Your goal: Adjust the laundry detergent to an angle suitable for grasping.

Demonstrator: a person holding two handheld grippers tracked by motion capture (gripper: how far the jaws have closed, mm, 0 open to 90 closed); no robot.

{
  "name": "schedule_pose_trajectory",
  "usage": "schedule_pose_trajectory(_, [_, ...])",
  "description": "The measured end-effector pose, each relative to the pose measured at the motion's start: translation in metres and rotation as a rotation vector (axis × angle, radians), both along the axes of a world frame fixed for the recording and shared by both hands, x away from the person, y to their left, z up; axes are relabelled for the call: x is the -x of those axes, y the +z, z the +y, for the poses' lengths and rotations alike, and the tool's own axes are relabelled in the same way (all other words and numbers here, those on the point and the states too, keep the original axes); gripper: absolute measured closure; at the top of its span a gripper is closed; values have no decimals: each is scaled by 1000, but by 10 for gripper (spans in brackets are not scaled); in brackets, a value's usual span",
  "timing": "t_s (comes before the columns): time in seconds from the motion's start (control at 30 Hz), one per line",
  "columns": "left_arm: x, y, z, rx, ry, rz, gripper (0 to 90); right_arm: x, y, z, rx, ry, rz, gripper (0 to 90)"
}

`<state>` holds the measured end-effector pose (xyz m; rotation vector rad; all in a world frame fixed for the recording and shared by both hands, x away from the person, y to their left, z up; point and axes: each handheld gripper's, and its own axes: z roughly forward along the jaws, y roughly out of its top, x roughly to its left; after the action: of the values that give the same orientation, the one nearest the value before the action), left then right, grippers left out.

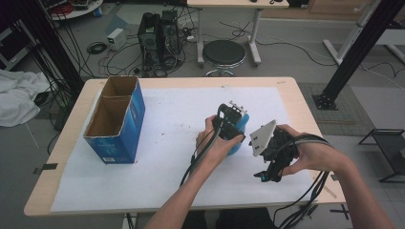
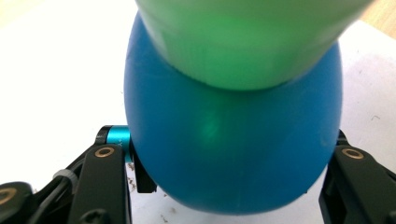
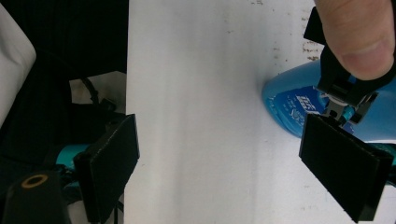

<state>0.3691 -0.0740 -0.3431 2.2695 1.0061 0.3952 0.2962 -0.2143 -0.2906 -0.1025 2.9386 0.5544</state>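
Grey floor strewn with cables, round black stool beyond the wooden table, computer tower left of it, black frame posts, white cloth far left, dim even light.

glossy blue plastic bottle, matt white paper sheet, cardboard box

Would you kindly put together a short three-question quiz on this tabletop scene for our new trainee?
1. True or false: the left gripper has its fingers closed on the blue bottle.
2. How do the right gripper's fingers stand? A. wide apart with nothing between them; B. clamped on the bottle.
3. Which way does the opening of the blue cardboard box face?

Key: 1. True. 2. A. 3. Upward; it stands at the table's left side.
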Motion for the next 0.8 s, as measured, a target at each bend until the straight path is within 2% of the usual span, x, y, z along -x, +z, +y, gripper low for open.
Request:
schedule_pose_trajectory(0.03, [0, 1, 2, -16, -9, 7, 433, 0, -1, 0, -2, -5, -1, 113])
schedule_pose_trajectory(0.13, [0, 0, 1, 0, -1, 4, 434, 0, 0, 0, -2, -3, -2, 113])
schedule_pose_trajectory(0.17, [0, 1, 2, -17, -11, 8, 436, 0, 0, 0, -2, -6, -1, 114])
schedule_pose_trajectory(0.3, [0, 0, 1, -1, -4, 1, 438, 0, -1, -1, -1, -8, -5, 114])
schedule_pose_trajectory(0.43, [-1, 1, 2, -10, -14, 0, 439, 0, -2, -1, 0, -10, -4, 114])
schedule_pose_trajectory(0.63, [-1, 1, 1, -1, -24, 1, 441, 0, -2, -1, 0, -15, -3, 113])
schedule_pose_trajectory(0.67, [-1, 1, 2, -18, -33, -7, 442, -1, -3, -2, -3, -12, -5, 113])
schedule_pose_trajectory(0.8, [0, 1, 1, -19, -43, -17, 443, -1, -2, -2, -1, -15, -5, 113])
